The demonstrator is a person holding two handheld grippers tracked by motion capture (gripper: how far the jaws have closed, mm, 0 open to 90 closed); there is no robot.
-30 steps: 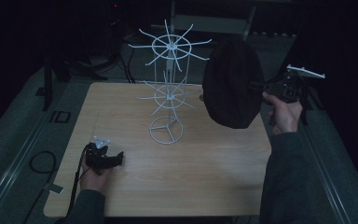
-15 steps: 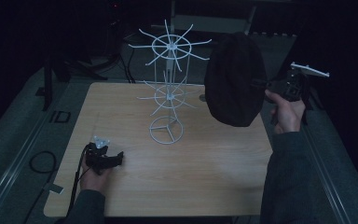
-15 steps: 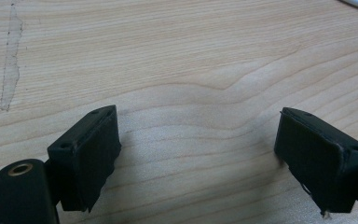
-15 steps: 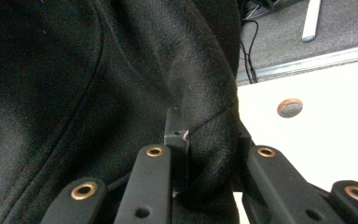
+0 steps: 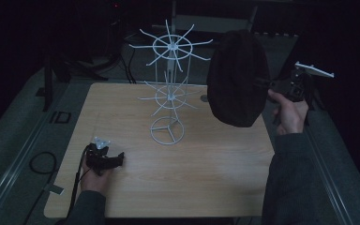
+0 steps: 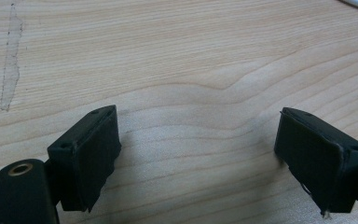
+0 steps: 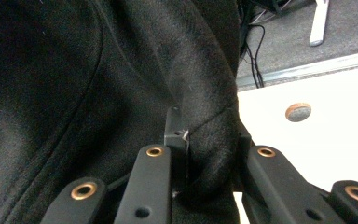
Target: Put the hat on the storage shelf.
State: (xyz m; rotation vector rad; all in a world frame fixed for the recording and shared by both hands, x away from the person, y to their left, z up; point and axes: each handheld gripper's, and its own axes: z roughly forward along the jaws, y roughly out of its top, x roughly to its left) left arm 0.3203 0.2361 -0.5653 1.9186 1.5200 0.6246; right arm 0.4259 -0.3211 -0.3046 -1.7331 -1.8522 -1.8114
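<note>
A black fabric hat (image 5: pixel 236 77) hangs in the air above the table's right side, to the right of the white wire rack (image 5: pixel 168 89). My right gripper (image 5: pixel 267 89) is shut on its edge; in the right gripper view the dark cloth (image 7: pixel 98 93) is pinched between the two jaws at the hat's rim (image 7: pixel 209 154). My left gripper (image 5: pixel 117 160) rests on the wooden table (image 5: pixel 206 178) near the front left corner. Its jaws stand wide apart over bare wood (image 6: pixel 191 93), with nothing between the black pads (image 6: pixel 91 154).
The wire rack has a ring base (image 5: pixel 168 131) near the table's middle and two tiers of spokes. A round grommet hole (image 7: pixel 298 112) sits in the tabletop near the back edge. Cables lie on the grey floor (image 5: pixel 23 140) at the left.
My right gripper has lifted the hat a little higher and slightly to the right. The left gripper has stayed put on the table.
</note>
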